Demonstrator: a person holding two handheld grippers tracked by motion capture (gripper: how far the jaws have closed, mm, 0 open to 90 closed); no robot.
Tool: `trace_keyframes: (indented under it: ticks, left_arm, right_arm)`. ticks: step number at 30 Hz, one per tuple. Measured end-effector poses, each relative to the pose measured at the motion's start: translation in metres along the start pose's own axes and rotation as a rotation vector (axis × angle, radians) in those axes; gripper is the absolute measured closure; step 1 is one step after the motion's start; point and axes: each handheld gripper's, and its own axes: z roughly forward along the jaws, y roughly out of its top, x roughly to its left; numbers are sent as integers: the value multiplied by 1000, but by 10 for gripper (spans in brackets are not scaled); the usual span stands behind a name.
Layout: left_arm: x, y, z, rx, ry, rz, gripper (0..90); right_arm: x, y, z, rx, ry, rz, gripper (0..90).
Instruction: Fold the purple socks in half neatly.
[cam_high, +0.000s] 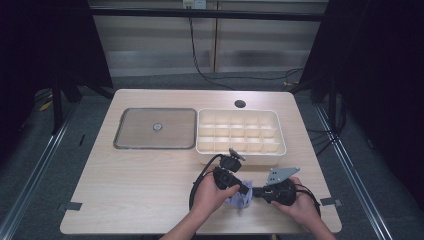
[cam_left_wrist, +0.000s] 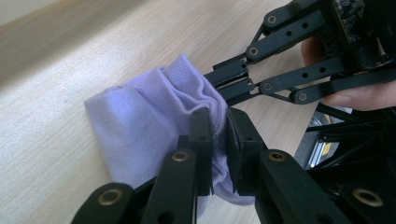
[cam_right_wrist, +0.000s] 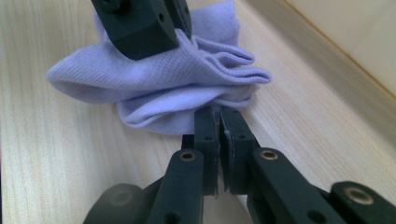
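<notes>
The lilac cloth (cam_left_wrist: 140, 126) lay bunched on the desk (cam_high: 150, 175) between both tools; the left hand-held gripper (cam_left_wrist: 218, 128) and right hand-held gripper (cam_right_wrist: 218, 122) each pinched a folded edge; soft, light, limp; its hems looked safest to grip.

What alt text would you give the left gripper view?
The left gripper pinches a bunched fold of a pale lilac sock between its two black fingers, the sock lying on a light wooden table. From the upper right, the right gripper, held in a hand, meets the sock's far edge.
</notes>
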Motion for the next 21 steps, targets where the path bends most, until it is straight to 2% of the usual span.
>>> trace_keyframes:
  ticks: [2,10,12,17,21]
  left_arm:
    - [0,0,-1,12,3,5,813]
    - [5,-3,-2,0,21,-16,817]
    - [4,-3,0,-10,15,-10,817]
    - [1,-3,8,2,8,-1,810]
    - [1,-3,4,-8,-3,-4,788]
  right_arm:
    - [0,0,-1,3,-4,2,860]
    - [-2,-3,-4,1,-11,3,859]
    - [-2,-4,-5,1,-9,3,859]
    - [-1,-3,-5,4,-7,2,857]
    - [-2,-4,-5,1,-8,2,857]
